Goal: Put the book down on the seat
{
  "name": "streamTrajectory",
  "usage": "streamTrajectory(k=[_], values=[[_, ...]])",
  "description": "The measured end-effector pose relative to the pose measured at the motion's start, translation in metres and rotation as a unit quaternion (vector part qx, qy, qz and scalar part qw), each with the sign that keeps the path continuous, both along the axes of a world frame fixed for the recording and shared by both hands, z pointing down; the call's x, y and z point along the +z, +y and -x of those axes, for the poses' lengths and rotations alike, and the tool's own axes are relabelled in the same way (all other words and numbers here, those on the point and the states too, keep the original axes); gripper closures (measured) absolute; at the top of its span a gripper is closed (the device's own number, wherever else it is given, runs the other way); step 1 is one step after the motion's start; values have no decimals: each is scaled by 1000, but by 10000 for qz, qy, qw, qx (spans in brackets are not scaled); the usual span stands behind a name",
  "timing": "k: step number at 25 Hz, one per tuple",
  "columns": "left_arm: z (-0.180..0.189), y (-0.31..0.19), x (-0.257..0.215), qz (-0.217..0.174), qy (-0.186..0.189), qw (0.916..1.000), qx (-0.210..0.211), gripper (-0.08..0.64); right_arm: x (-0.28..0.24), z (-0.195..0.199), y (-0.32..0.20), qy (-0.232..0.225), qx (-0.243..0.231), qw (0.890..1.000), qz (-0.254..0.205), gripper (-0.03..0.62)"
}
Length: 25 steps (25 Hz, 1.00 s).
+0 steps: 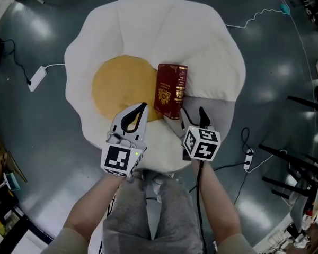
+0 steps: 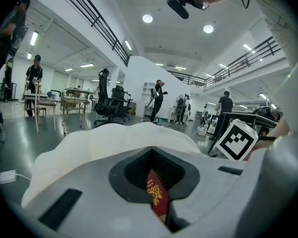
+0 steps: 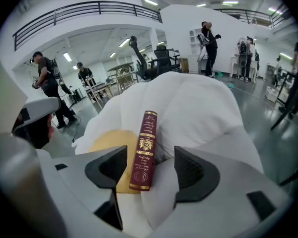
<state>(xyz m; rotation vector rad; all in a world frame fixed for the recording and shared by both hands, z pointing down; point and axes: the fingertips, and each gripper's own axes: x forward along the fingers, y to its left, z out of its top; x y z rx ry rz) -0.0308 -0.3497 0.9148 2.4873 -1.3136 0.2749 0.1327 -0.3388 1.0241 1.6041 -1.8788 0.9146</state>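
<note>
A dark red book (image 1: 170, 90) with gold print rests on the egg-shaped white seat (image 1: 148, 25), at the right edge of its yellow centre (image 1: 119, 86). My right gripper (image 1: 192, 115) stands open just behind the book. In the right gripper view the book (image 3: 144, 150) lies spine up between the spread jaws of the right gripper (image 3: 150, 170), and neither pad touches it. My left gripper (image 1: 140, 110) is shut on nothing, just left of the book's near end. In the left gripper view the book (image 2: 158, 197) shows through the hollow of the left gripper (image 2: 161, 182).
The seat stands on a glossy grey floor. A white power strip (image 1: 37, 78) with its cable lies to the left, and another strip (image 1: 248, 157) with dark cables to the right. Black frame legs (image 1: 299, 163) stand at the far right. People and office chairs (image 2: 111, 105) are far off.
</note>
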Motion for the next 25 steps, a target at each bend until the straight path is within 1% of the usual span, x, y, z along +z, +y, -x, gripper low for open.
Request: streamTrajectory(k=[5, 9, 13, 18, 22, 25], values=[[-1, 1, -71, -150, 6, 9999, -31, 555, -68, -7, 8, -16, 52, 9999, -131, 305], [-2, 8, -124, -238, -7, 9997, -20, 555, -135, -8, 12, 64, -22, 9994, -352, 339], [1, 15, -176, -240, -40, 9997, -45, 555, -211, -7, 14, 101, -106, 9974, -701, 374], [0, 19, -253, -401, -85, 9992, -18, 555, -308, -2, 16, 28, -172, 9932, -1150, 410], [2, 24, -312, -507, 9, 9987, -93, 555, -375, -2, 24, -27, -231, 9893, -1441, 426], [3, 28, -355, -614, 67, 9980, -92, 555, -425, -2, 29, -114, -259, 9858, -1656, 460]])
